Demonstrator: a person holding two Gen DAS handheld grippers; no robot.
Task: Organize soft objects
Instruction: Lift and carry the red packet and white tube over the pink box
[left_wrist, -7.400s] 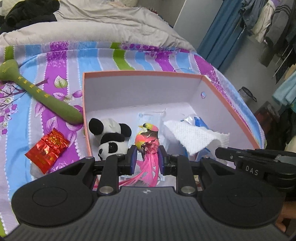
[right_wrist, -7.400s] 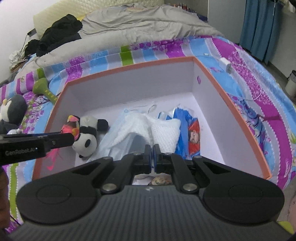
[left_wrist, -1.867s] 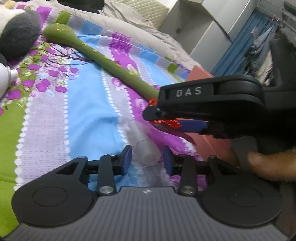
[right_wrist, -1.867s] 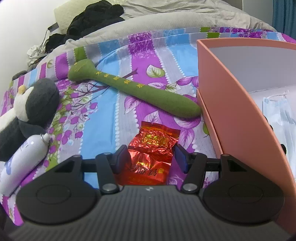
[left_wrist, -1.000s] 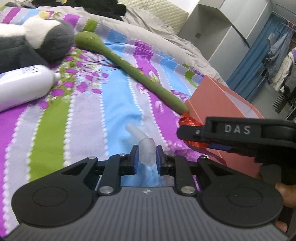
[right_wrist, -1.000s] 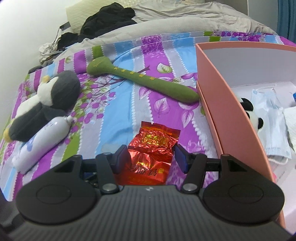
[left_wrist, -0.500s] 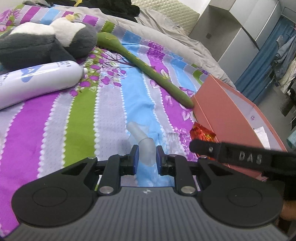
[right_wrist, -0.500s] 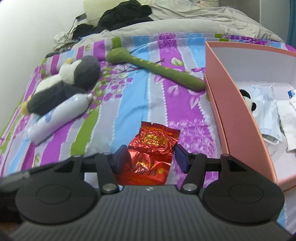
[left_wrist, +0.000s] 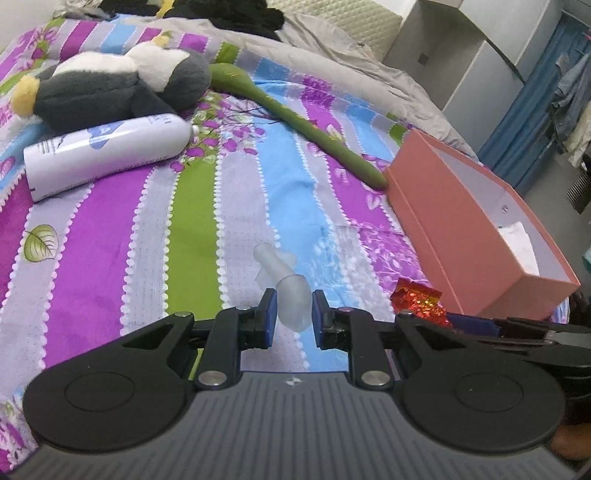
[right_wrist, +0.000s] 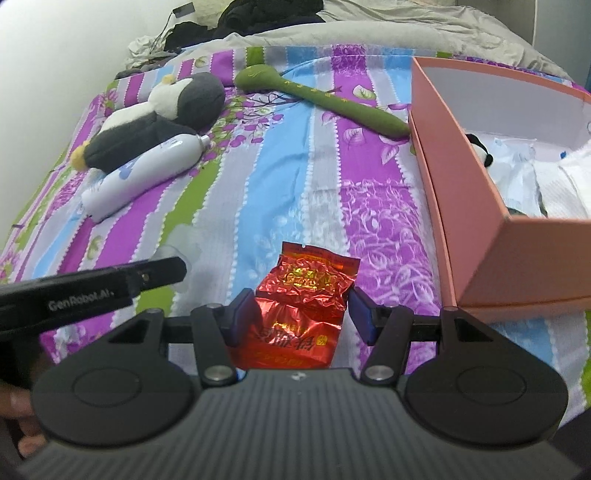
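Soft objects are partly sorted. The pink box (right_wrist: 458, 206) sits on the striped bedspread (left_wrist: 110, 258) at the right side of both views and already holds a small panda toy (right_wrist: 478, 147), a face mask (right_wrist: 517, 173) and a white cloth (right_wrist: 569, 184), all lying on its floor.

Two items are in transit:
- The red foil packet (right_wrist: 306, 295) sits between the pads of the right gripper (right_wrist: 301, 315). The jaws stand about half open and are closed on the packet's sides, holding it above the bedspread, near the box's near corner but outside it.
- A small translucent plastic piece (left_wrist: 286, 284) is clamped in the left gripper (left_wrist: 291, 317), whose jaws are nearly closed around its lower end. It is held over the bedspread, well apart from the box.

Items remaining on the bedspread:
- The penguin plush (left_wrist: 110, 85) lies on its side at the far left.
- The white tube (left_wrist: 103, 155) lies just beside the penguin plush; contact cannot be confirmed.
- The green stick (left_wrist: 295, 110) lies diagonally, with its thin end against the box's outer wall.

Assessment: the task appears roughly half complete. Neither held item is yet over the box opening. Three objects remain to be collected, provided all belong in the box.
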